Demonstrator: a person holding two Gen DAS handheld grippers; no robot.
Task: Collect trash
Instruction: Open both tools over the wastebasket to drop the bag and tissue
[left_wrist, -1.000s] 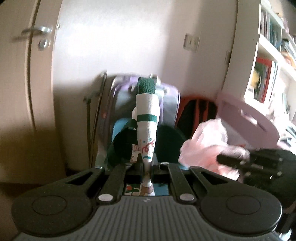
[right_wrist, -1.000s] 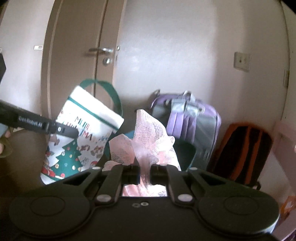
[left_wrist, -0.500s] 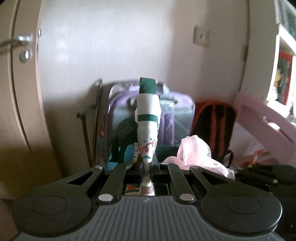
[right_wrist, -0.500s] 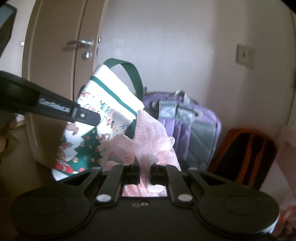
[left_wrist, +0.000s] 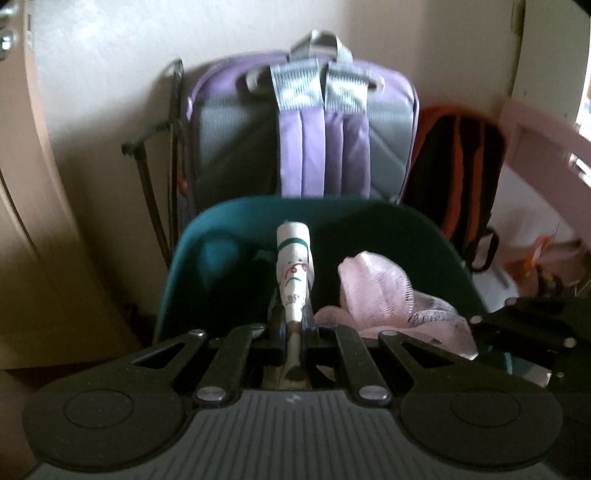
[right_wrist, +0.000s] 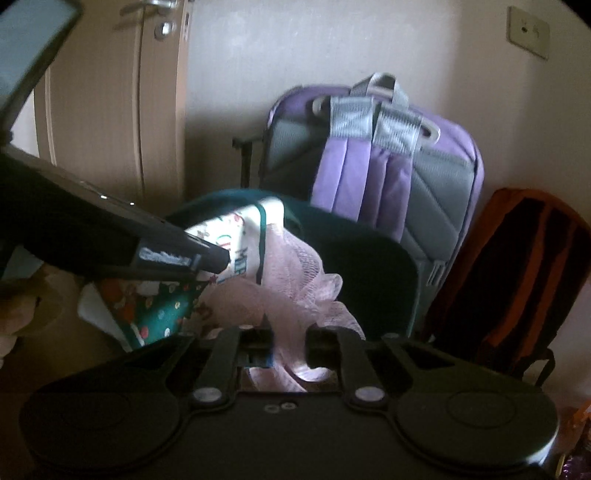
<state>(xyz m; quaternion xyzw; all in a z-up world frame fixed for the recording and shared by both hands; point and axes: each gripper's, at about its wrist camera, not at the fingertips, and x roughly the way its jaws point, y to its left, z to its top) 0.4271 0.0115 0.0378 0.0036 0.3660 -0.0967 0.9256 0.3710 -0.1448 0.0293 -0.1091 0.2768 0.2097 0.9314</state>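
Observation:
My left gripper (left_wrist: 293, 325) is shut on the edge of a white Christmas gift bag (left_wrist: 293, 269) with green trim, which stands edge-on over a dark teal bin (left_wrist: 236, 206). In the right wrist view the same gift bag (right_wrist: 243, 236) hangs from the left gripper (right_wrist: 216, 264) over the bin's (right_wrist: 369, 266) left side. My right gripper (right_wrist: 290, 336) has a pink mesh net (right_wrist: 295, 269) between its jaws, which are opening. The pink net (left_wrist: 373, 291) rests inside the bin, to the right of the bag. The bin's floor is hidden.
A purple and grey backpack (right_wrist: 369, 155) leans on the wall right behind the bin. An orange and black backpack (right_wrist: 517, 266) stands to its right. A door (right_wrist: 110, 110) is at the left, and pale pink furniture (left_wrist: 535, 122) at the far right.
Both grippers moved forward and down to the teal bin, which now fills the lower middle. The bag and net sank into it. The right jaws parted wider around the net.

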